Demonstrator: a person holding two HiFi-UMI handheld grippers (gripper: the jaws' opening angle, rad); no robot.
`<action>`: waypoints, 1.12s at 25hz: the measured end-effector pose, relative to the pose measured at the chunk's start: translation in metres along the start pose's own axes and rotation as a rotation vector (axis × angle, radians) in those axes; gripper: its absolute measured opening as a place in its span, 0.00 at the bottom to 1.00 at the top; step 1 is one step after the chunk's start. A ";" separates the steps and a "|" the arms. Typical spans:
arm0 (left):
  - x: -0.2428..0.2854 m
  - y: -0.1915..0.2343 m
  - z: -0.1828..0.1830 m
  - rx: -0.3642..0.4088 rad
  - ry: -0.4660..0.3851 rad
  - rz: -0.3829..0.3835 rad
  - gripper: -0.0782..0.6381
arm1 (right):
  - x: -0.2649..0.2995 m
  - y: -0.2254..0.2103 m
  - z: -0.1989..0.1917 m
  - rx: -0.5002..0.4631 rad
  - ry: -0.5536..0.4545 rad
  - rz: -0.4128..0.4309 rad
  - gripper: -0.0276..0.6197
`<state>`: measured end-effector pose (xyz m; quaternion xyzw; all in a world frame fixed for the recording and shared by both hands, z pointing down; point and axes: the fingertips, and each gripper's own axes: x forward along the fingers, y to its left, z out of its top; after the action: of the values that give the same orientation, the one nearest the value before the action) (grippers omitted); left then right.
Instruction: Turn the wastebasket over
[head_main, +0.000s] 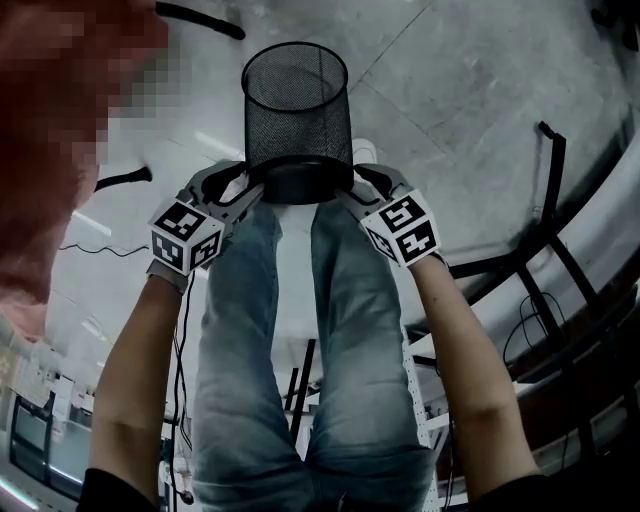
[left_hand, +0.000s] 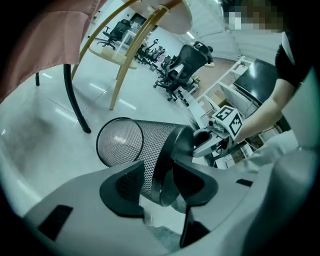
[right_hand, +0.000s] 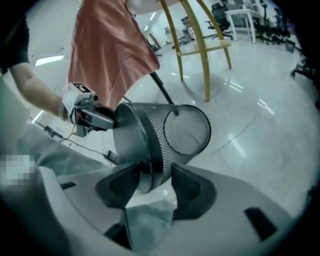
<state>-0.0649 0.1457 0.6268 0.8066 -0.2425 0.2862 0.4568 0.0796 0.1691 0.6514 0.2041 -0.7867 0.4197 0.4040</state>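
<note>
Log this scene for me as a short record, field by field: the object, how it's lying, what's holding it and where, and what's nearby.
Object: black mesh wastebasket
Orientation: tipped, open mouth away from the person, solid base toward them
Support: appears held off the floor, above the person's legs
Left gripper: shut on the base rim, left side
Right gripper: shut on the base rim, right side
Contents: nothing seen inside
Nearby: wooden chair, pink cloth

Black wire-mesh wastebasket, round, solid base, tipped sideways in mid-air, mouth facing away
</note>
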 end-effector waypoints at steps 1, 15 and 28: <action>0.000 0.000 0.000 0.006 -0.002 -0.004 0.37 | 0.001 0.001 -0.001 0.005 0.003 0.011 0.36; 0.022 -0.034 -0.049 0.209 0.236 -0.109 0.37 | 0.021 0.001 -0.076 0.028 0.213 -0.007 0.34; 0.068 0.023 -0.062 0.143 0.227 -0.048 0.30 | 0.085 -0.044 -0.049 -0.013 0.184 -0.016 0.23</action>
<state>-0.0461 0.1806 0.7126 0.8050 -0.1489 0.3813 0.4294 0.0812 0.1862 0.7576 0.1686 -0.7473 0.4285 0.4791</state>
